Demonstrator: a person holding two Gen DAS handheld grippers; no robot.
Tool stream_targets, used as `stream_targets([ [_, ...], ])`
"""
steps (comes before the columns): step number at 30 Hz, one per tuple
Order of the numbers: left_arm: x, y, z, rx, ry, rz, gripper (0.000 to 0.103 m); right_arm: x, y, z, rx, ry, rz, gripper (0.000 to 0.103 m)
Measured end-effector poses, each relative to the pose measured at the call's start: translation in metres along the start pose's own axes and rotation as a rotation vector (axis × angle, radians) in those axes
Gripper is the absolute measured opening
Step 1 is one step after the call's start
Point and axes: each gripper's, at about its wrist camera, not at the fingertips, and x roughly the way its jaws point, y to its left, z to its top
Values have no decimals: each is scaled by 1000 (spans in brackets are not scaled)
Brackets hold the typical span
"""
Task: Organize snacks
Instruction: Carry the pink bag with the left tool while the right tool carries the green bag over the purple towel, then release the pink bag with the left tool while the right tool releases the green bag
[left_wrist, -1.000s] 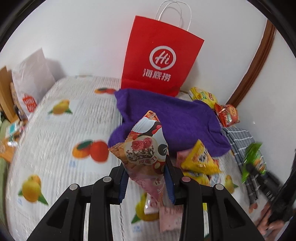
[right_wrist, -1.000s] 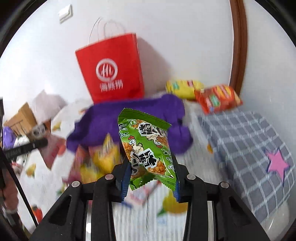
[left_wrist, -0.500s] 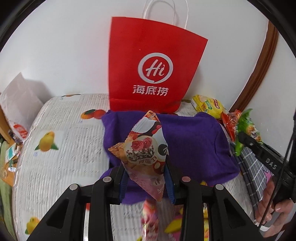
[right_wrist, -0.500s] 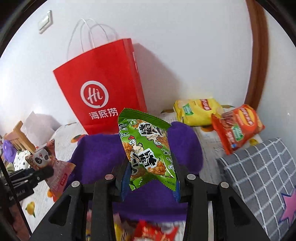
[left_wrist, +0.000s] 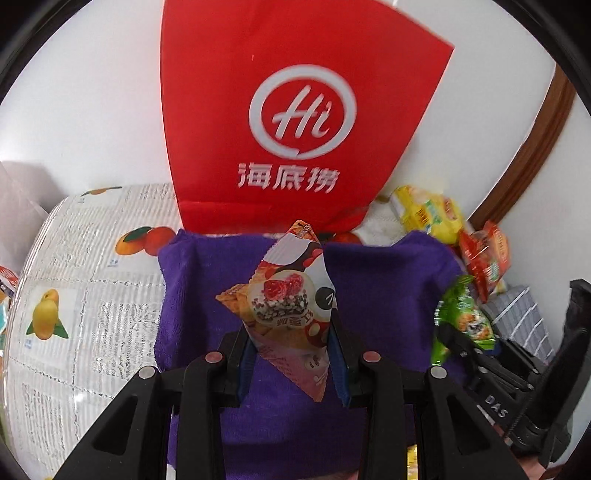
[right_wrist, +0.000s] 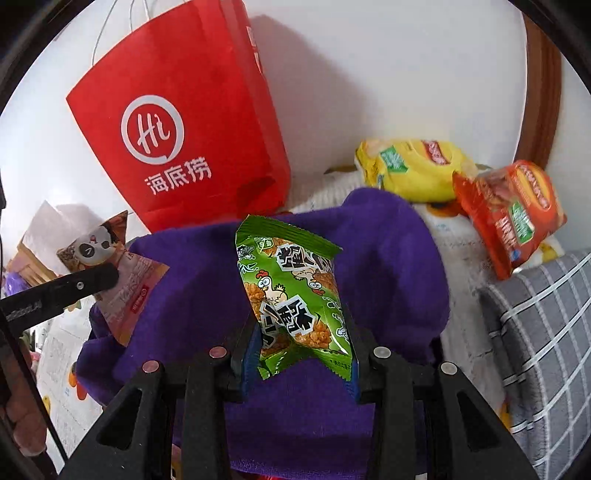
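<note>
Over the purple towel (left_wrist: 388, 295), both grippers are holding packets up in the air. Left gripper (left_wrist: 291, 354): fingers are clamping a crinkly pink snack packet (left_wrist: 291, 314) with a panda face; its lower corner is hanging below the fingers, and the print is too small to read. Right gripper (right_wrist: 301, 354): fingers are gripping a glossy green snack packet (right_wrist: 291, 295) with a cartoon chicken, sawtooth seal on top. The towel is lying plush and rumpled on a fruit-print cloth (left_wrist: 81, 288) with a ribbed weave; what carries the cloth is hidden. At the cloth's far edge a stiff red paper bag (left_wrist: 295, 110) is standing against the wall, its top cut off in the left view. Toward the far right corner, a puffy yellow bag (right_wrist: 413, 170) and an orange-red bag (right_wrist: 513, 214) are lying just beside each other, near a grey checked fabric (right_wrist: 539, 332). Blur is smearing the right-side items in the left view.
</note>
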Motion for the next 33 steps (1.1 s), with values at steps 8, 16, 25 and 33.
stream_targets([
  [8,20,10,-3,-23,47,13,33,16,5,-10,-37,32,6,38],
  [16,29,6,-9,-8,73,53,33,19,1,-14,-41,70,29,38],
  [25,34,-2,-13,7,92,65,33,23,-3,-14,-34,100,17,38],
  [33,35,0,-12,6,94,53,34,32,4,-14,-67,117,-16,44],
])
